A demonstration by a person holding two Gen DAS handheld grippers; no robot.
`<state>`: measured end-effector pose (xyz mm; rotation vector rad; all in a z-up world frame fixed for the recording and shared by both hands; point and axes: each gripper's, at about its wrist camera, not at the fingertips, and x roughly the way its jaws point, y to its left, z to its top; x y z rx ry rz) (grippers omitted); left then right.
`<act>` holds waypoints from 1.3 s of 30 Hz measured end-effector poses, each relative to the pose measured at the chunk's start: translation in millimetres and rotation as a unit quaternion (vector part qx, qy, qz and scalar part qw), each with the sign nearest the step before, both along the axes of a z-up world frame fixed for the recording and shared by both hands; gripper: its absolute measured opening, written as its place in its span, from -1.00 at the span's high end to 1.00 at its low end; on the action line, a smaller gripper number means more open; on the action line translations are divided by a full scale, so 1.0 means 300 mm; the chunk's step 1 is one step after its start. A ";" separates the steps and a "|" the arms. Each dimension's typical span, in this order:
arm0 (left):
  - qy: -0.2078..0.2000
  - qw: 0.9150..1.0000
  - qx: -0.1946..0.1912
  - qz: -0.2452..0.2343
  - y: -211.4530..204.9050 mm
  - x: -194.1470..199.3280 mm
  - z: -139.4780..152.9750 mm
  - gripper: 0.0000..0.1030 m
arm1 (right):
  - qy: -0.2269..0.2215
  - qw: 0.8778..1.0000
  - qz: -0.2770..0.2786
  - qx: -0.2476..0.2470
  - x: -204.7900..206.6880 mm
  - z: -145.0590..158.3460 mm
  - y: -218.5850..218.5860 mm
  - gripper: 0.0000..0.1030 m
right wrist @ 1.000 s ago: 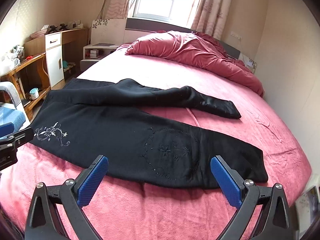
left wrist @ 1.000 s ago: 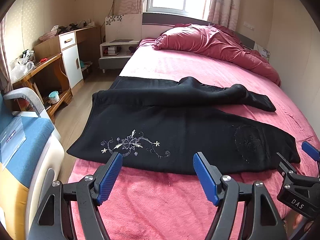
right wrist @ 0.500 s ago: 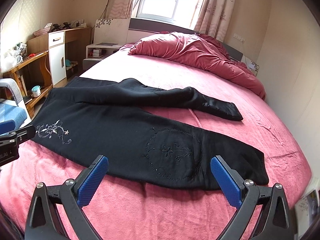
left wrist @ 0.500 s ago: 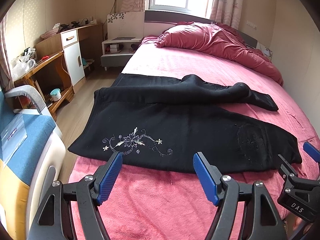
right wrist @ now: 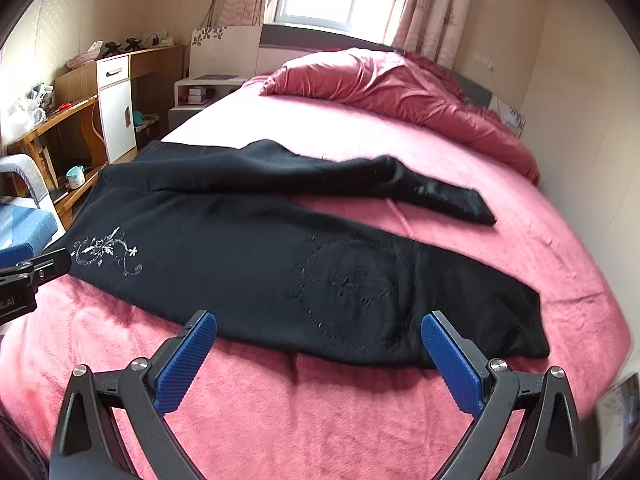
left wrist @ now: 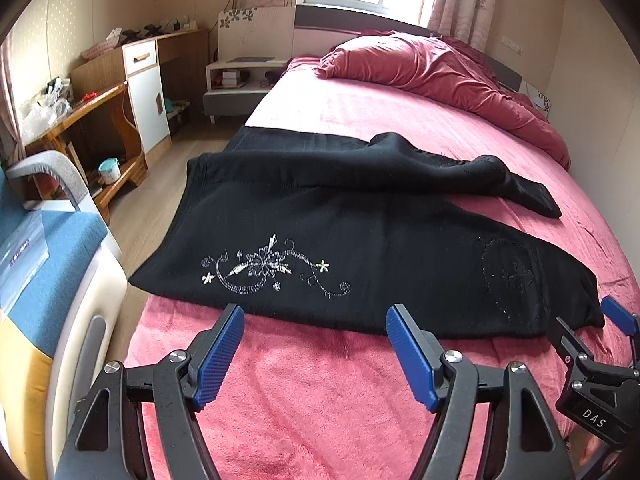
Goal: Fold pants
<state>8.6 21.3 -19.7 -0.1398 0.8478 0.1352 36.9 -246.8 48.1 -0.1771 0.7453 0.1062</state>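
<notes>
Black pants [left wrist: 360, 240] [right wrist: 260, 248] lie spread across the pink bed, waist at the left edge, both legs running right. White floral embroidery [left wrist: 264, 268] [right wrist: 104, 252] marks the near hip. The far leg [left wrist: 460, 172] is bunched and angles away from the near one. My left gripper [left wrist: 314, 320] hovers open just short of the near hem of the waist area, nothing between its blue pads. My right gripper [right wrist: 318, 326] is open above the near leg's lower half, also holding nothing. Each gripper shows at the edge of the other's view.
A crumpled red duvet [left wrist: 432, 76] lies at the head of the bed. Left of the bed stand a blue-cushioned chair [left wrist: 44, 280], a wooden desk [left wrist: 80, 112] and a white nightstand [left wrist: 240, 80]. A wall [right wrist: 580, 120] runs close along the bed's right side.
Both views have crept slightly closer and tilted down a little toward the pants. The pants have not moved and both grippers stay open.
</notes>
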 end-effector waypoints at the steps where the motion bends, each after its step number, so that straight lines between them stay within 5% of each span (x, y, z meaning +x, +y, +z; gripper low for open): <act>1: 0.004 1.000 -0.009 0.002 0.013 0.005 -0.011 -0.46 | 0.009 1.000 0.002 0.011 0.007 -0.011 -0.008 -1.00; 7: 0.028 0.997 -0.061 0.045 0.161 0.011 -0.064 -0.75 | 0.094 0.986 -0.005 0.138 0.059 -0.109 -0.153 -1.00; 15: 0.052 0.984 -0.112 0.128 0.411 0.064 -0.153 -0.72 | 0.134 0.957 -0.095 0.239 0.089 -0.199 -0.466 -0.99; 18: 0.070 0.977 -0.136 0.151 0.473 0.109 -0.203 -0.31 | 0.137 0.946 -0.137 0.260 0.090 -0.221 -0.586 -0.93; 22: 0.096 0.959 -0.204 0.173 0.534 0.158 -0.277 -0.03 | 0.136 0.919 -0.196 0.315 0.078 -0.259 -0.756 -0.80; 26: 0.100 0.952 -0.215 0.192 0.549 0.198 -0.319 0.09 | 0.123 0.882 -0.271 0.366 0.061 -0.304 -0.947 -0.54; 30: 0.095 0.956 -0.202 0.189 0.546 0.229 -0.329 0.33 | 0.112 0.851 -0.315 0.404 0.087 -0.325 -1.078 -0.21; 35: 0.091 0.961 -0.189 0.182 0.569 0.263 -0.335 0.79 | 0.124 0.824 -0.335 0.438 0.190 -0.389 -1.152 -0.05; 39: 0.078 0.967 -0.174 0.169 0.567 0.265 -0.288 0.87 | 0.121 0.830 -0.351 0.416 0.252 -0.388 -1.169 0.50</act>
